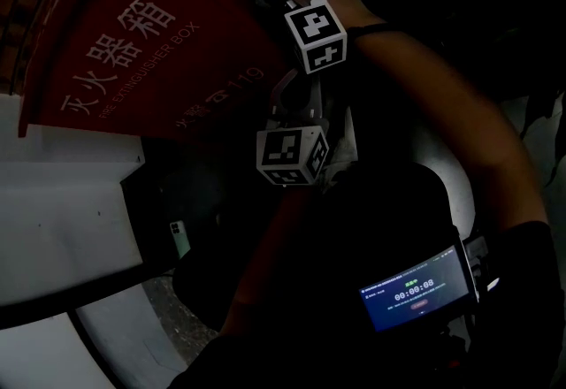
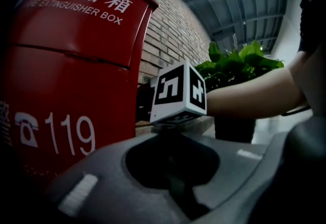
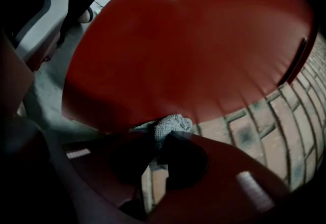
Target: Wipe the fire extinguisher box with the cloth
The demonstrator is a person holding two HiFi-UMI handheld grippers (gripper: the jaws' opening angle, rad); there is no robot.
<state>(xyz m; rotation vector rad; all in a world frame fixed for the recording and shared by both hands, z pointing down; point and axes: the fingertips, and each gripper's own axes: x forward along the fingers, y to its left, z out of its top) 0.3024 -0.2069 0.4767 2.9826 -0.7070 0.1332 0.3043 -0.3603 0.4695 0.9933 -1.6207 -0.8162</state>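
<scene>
A red, smooth-skinned fire extinguisher box (image 1: 133, 51) with white lettering fills the left of the head view, standing against a brown brick wall (image 2: 173, 29). Just right of its edge sits the left gripper (image 2: 175, 182). Its grey plastic jaws are pressed together with nothing between them, and it points at the box front (image 2: 66, 90) without touching it. Ahead of it, further right, is the black-and-white marker cube (image 2: 179, 93) of the right gripper (image 3: 159, 149), with the person's bare forearm (image 2: 254, 98) reaching in from the right. A leafy green potted plant (image 2: 239, 60) stands behind the arm. The right gripper's jaws are clamped on a small grey knitted cloth (image 3: 168, 126). The cloth bunches out past the tips right at the edge of the box's red curved surface (image 3: 193, 39), where that surface meets the brickwork (image 3: 265, 136). At the lower right of the head view a small lit blue screen (image 1: 414, 288) glows in the dark
</scene>
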